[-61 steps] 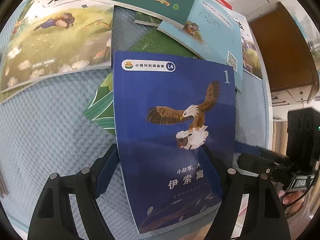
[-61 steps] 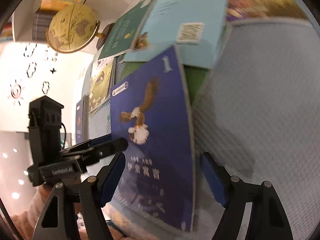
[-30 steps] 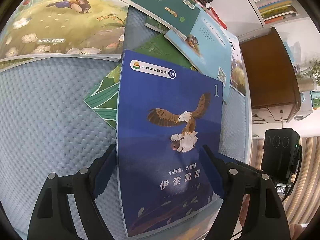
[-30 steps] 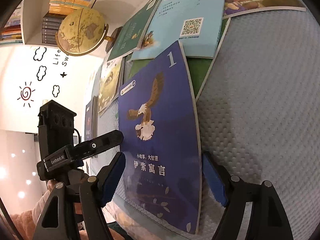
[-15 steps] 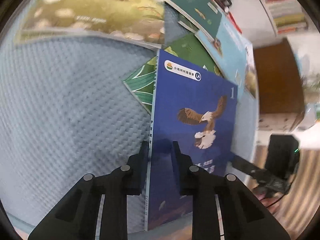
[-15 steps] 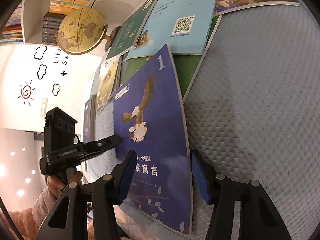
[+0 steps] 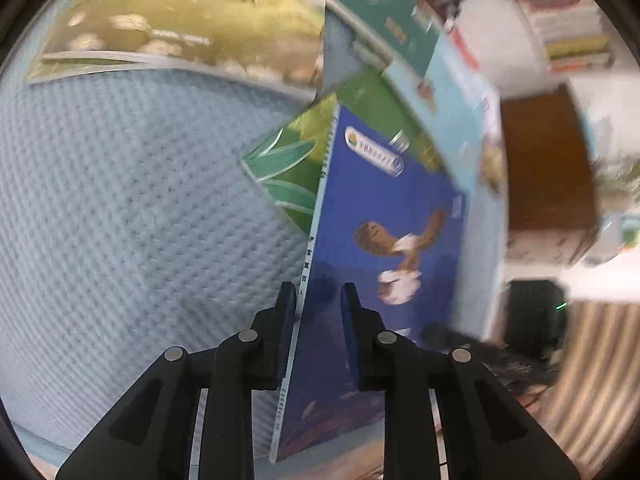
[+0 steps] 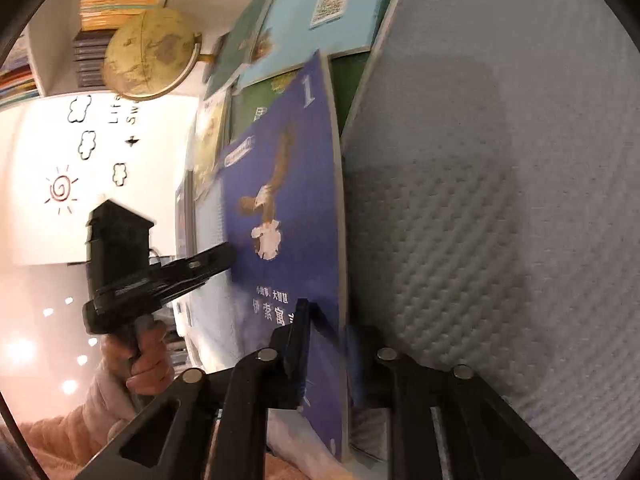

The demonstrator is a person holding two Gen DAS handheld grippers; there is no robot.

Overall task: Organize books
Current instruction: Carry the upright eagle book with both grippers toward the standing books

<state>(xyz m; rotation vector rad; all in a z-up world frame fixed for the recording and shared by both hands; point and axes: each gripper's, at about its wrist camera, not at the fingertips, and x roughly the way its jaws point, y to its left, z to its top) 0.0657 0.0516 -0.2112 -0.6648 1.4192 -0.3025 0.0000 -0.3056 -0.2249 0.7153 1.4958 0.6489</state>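
The left gripper [image 7: 318,300] is clamped on the spine edge of the blue eagle book [image 7: 384,248], its pads pressing both covers. The right gripper [image 8: 326,332] straddles the book's opposite edge, its jaws closing with the book between them and the pads at the covers. The book is tilted up off the blue quilted mat [image 7: 132,208], above a green leaf-patterned book [image 7: 292,164]. Beyond that lie a meadow picture book [image 7: 180,28] and a light-blue book [image 8: 320,12]. A globe [image 8: 154,54] stands behind them.
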